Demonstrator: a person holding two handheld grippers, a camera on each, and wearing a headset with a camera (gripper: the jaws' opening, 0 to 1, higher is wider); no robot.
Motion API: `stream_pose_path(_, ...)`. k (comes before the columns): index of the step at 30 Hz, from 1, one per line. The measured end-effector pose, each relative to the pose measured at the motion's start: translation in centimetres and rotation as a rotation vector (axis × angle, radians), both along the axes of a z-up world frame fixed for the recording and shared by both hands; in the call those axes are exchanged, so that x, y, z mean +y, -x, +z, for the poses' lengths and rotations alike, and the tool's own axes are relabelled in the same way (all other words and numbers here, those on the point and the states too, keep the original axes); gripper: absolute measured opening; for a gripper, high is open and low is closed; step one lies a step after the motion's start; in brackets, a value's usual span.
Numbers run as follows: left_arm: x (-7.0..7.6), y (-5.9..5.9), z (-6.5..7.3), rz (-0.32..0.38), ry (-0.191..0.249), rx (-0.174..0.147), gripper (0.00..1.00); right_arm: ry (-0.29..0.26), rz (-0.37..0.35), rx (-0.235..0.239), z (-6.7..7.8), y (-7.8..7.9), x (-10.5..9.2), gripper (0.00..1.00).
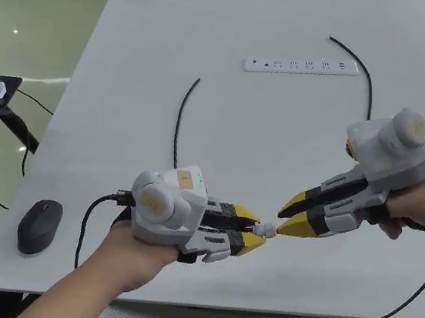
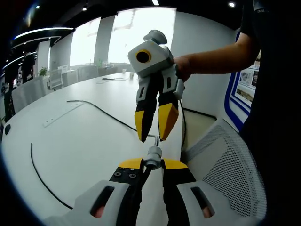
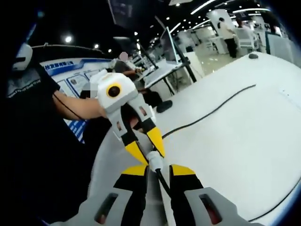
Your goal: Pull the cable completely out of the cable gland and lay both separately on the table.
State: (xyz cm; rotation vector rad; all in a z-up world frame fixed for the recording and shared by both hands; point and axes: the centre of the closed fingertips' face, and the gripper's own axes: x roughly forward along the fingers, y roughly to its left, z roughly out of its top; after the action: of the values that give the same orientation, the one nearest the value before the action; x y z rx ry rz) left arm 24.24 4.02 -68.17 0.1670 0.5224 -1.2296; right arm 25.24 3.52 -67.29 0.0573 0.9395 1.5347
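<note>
**Gland anchored in the left gripper, cable lined up for the pull**

Both tools are held above the near edge of the white table (image 1: 272,136), tip to tip. That is how you would set up a straight pull, with one end anchoring and the other drawing.

The left gripper (image 1: 254,230) is the anchor. Its fingers are clenched on the cable gland (image 2: 153,157), which hangs in the air between the two tools, clear of the table. The right gripper (image 1: 282,222) faces it nose-on with its fingers parted. They straddle the thin black cable (image 3: 162,181) that runs out of the gland and back between them. I'd judge it is lined up to bite but not biting. So the cable sits in the gland, and neither piece lies on the table yet.

How far the cable reaches through the gland is hard to say, because the left gripper's fingers cover the far side. A long black lead (image 1: 181,124) lies on the table and slips behind the left gripper. I cannot tell whether it is the same cable's tail or a tool's own cord. In the head view the gland is just a pale speck between the yellow tips.
</note>
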Motion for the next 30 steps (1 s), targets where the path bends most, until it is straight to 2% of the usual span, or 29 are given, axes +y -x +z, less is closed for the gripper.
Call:
stream_pose_path(2,0.0,0.1,0.1,-0.006,-0.005,-0.007,0.15,-0.016,-0.01,0.051,-0.1,0.1,0.2,0.16)
stream_pose_path(3,0.0,0.1,0.1,-0.007,-0.007,-0.009,0.15,-0.039,-0.015,0.112,0.1,0.4,0.4,0.18)
stream_pose_path(5,-0.1,0.1,0.3,-0.013,-0.01,-0.021,0.15,-0.074,-0.026,0.187,0.4,0.6,0.9,0.19)
stream_pose_path(7,-0.1,0.0,0.3,-0.015,-0.01,-0.026,0.15,-0.095,-0.021,0.22,0.6,0.8,1.1,0.17)
stream_pose_path(8,0.0,0.0,0.3,-0.016,-0.01,-0.027,0.15,-0.089,-0.024,0.203,0.3,0.6,1.1,0.17)
stream_pose_path(11,0.0,0.1,0.3,-0.022,-0.013,-0.031,0.15,-0.082,-0.007,0.213,0.0,0.9,1.1,0.15)
stream_pose_path(13,0.0,0.2,0.4,-0.027,-0.016,-0.036,0.15,-0.083,0.003,0.228,0.0,1.2,1.1,0.15)
stream_pose_path(15,0.0,0.3,0.5,-0.031,-0.017,-0.04,0.15,-0.108,0.003,0.279,0.6,1.4,1.2,0.13)
stream_pose_path(17,0.0,0.2,0.5,-0.034,-0.017,-0.043,0.15,-0.108,0.005,0.27,0.5,1.4,1.2,0.13)
stream_pose_path(19,0.0,0.2,0.5,-0.034,-0.017,-0.043,0.15,-0.105,0.014,0.287,0.4,1.6,1.3,0.13)
stream_pose_path(22,-0.1,0.2,0.5,-0.039,-0.017,-0.043,0.15,-0.102,0.031,0.281,0.3,1.9,1.4,0.11)
stream_pose_path(30,0.0,0.4,0.4,-0.048,-0.028,-0.041,0.15,-0.083,0.06,0.305,-0.1,2.4,1.6,0.09)
